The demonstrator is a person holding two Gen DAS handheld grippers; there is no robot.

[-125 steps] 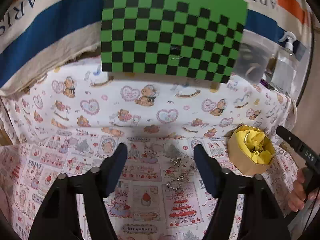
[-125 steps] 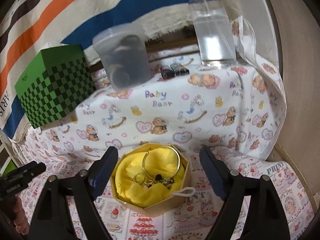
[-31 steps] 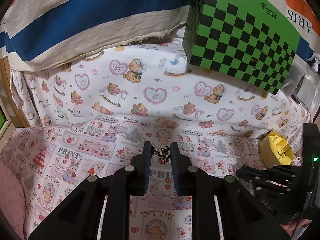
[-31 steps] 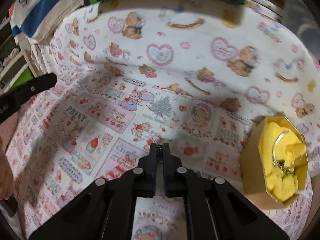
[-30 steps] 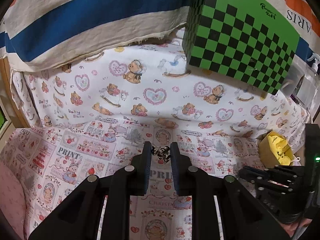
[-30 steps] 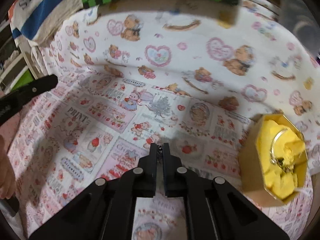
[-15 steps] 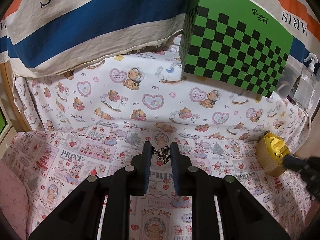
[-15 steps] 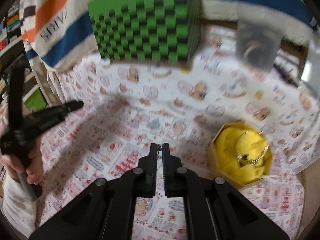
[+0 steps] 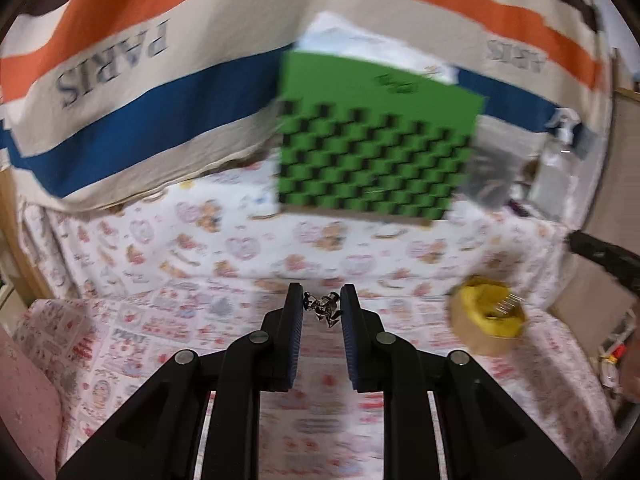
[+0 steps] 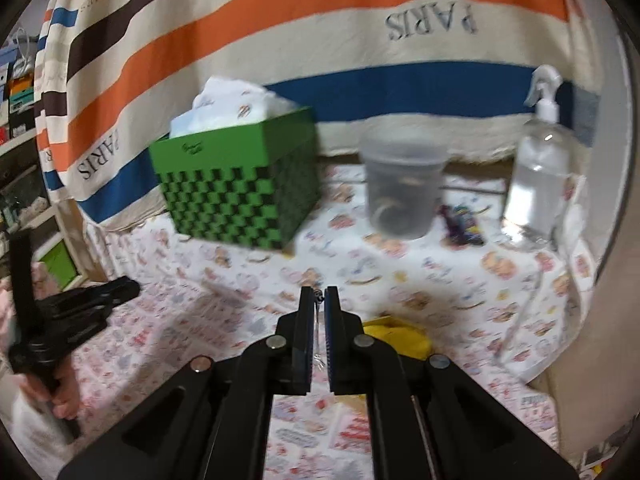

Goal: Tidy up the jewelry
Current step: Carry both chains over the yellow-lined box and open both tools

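The left gripper (image 9: pixel 321 309) is pinching a small silvery jewelry piece (image 9: pixel 323 309) between its fingertips, holding it in the air above the patterned cloth (image 9: pixel 168 320) covering the table. The right gripper (image 10: pixel 319 300) is clamping its nearly closed jaws on a thin chain (image 10: pixel 318 298), whose fine strand is hanging down between the fingers. The cardboard box lined in yellow (image 9: pixel 487 320) is sitting toward the table's right edge, with a gold bangle (image 9: pixel 507 305) resting inside; in the right wrist view its yellow lining (image 10: pixel 396 338) is peeking out just beside the right finger. A green checkered box (image 10: pixel 240 192), a frosted plastic cup (image 10: pixel 402 188) and a clear spray bottle (image 10: pixel 538 176) are standing along the back edge.
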